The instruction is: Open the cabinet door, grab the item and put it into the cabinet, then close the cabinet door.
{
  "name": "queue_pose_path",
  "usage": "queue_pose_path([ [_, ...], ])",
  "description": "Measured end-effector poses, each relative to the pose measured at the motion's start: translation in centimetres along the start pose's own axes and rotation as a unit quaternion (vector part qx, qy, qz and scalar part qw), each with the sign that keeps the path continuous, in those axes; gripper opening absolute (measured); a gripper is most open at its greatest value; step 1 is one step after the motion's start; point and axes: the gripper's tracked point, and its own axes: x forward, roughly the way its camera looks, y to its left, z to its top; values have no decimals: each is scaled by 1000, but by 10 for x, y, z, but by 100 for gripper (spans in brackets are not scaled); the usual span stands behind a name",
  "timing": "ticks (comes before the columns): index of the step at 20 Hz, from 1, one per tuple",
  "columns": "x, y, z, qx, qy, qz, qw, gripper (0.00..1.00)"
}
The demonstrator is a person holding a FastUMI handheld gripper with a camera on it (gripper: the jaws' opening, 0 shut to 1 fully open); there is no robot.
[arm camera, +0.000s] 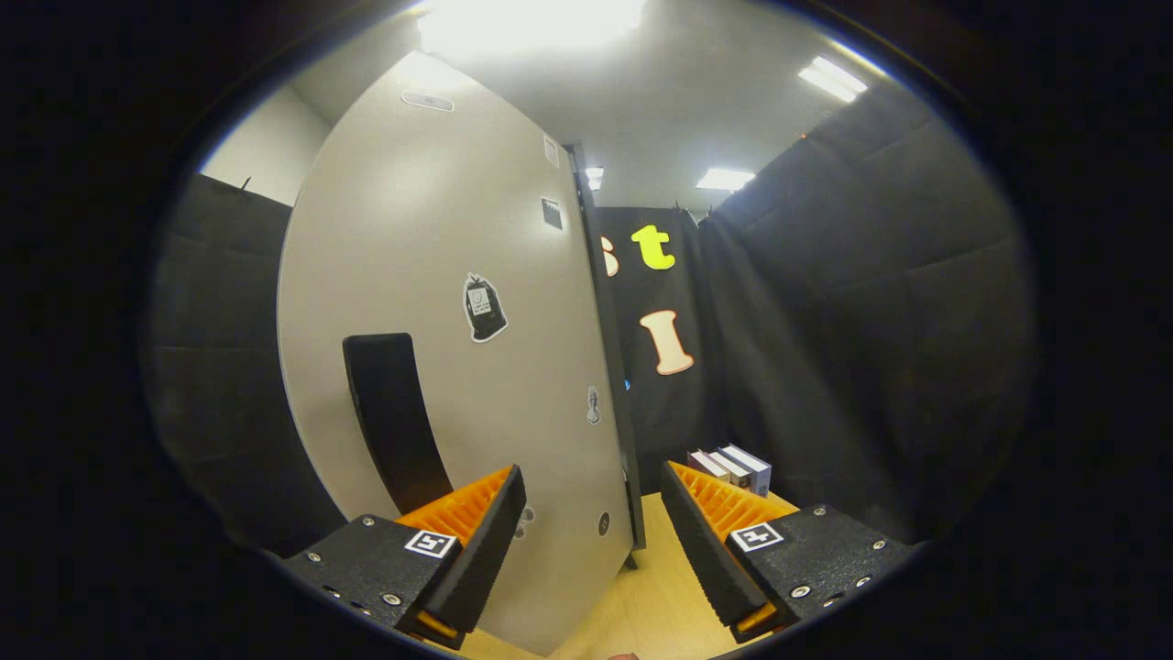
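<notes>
Black cloth walls close in the booth on both sides, with ceiling lights above and a pale wooden worktop (pixel 641 596) below your tool (pixel 594 541). Your tool is released, its fingers spread wide with nothing between them, and the free edge of the cabinet door (pixel 431 302) runs down through the gap ahead of them. The door's broad pale face, with its stickers and a dark handle (pixel 392 417), stands just beyond the left finger; the door looks swung out, edge-on to you, so the opening step seems largely done, though the cabinet's inside is hidden behind the panel and I cannot tell how wide it stands.

The item to store is most likely the small stack of boxes (pixel 733 467) resting on the worktop beyond the right finger, near the cloth wall.

Before you go for it, make sure the door is open far enough that it will not swing back. Then turn the tool to the right, clear of the door edge, and come in low and level over the worktop. Keep the fingers wide until the boxes sit squarely between them, then close across their narrow sides, not a corner.
</notes>
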Motion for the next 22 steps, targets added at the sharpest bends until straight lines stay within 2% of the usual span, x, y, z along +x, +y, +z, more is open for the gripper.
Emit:
queue_pose_path([
  [10,29,66,-10,-4,8,62,998,93],
  [18,72,127,-29,-1,17,117,993,95],
  [22,91,160,-42,-19,33,133,990,95],
])
